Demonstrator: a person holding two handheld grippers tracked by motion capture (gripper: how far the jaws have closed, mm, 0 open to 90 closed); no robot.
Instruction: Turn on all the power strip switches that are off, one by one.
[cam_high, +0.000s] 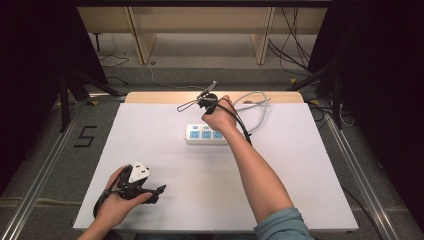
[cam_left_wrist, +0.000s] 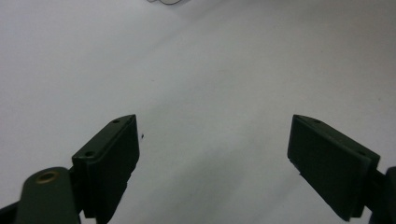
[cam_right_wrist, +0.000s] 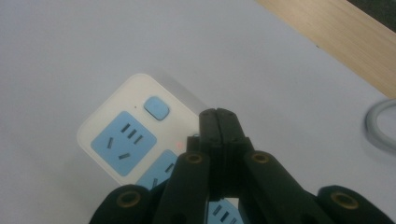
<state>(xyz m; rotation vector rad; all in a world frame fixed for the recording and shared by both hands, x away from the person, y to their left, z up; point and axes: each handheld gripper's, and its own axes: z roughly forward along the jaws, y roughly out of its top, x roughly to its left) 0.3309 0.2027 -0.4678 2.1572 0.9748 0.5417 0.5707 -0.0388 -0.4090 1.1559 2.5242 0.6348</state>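
The right gripper (cam_right_wrist: 218, 114), jaws pressed together with nothing between them, hangs over the white power strip (cam_high: 206, 134), which lies mid-table toward the far edge; all its blue sockets are bare. The left gripper (cam_left_wrist: 215, 154), jaws spread wide, sits over the near-left corner of the table (cam_high: 165, 150)

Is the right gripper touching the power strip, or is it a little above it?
Cannot tell. In the right gripper view the shut right gripper overlaps the power strip near its second switch, but its own jaws hide whether the tips rest on it.
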